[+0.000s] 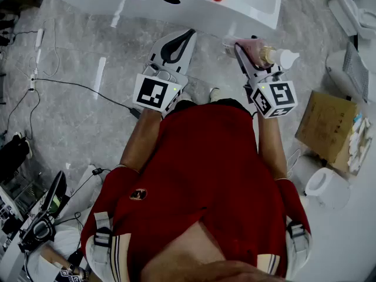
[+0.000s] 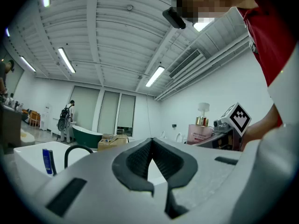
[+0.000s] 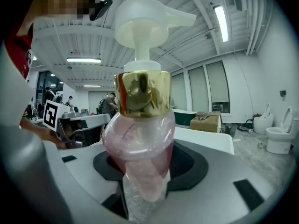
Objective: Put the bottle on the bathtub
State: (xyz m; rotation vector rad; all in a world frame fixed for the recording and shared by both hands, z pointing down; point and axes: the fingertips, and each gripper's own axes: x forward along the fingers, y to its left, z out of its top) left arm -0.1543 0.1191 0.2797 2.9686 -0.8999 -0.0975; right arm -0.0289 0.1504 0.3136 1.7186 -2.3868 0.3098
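Red shirt (image 1: 205, 157); grey left gripper (image 2: 152, 141) and right gripper (image 1: 249, 50) bear black-and-white marker cubes.

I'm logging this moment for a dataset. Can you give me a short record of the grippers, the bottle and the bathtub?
left hand-held gripper: shut, empty
right hand-held gripper: shut on bottle
bottle: pink, gold collar, white pump
bathtub: white, ahead of the person
task state: bottle not yet on bathtub
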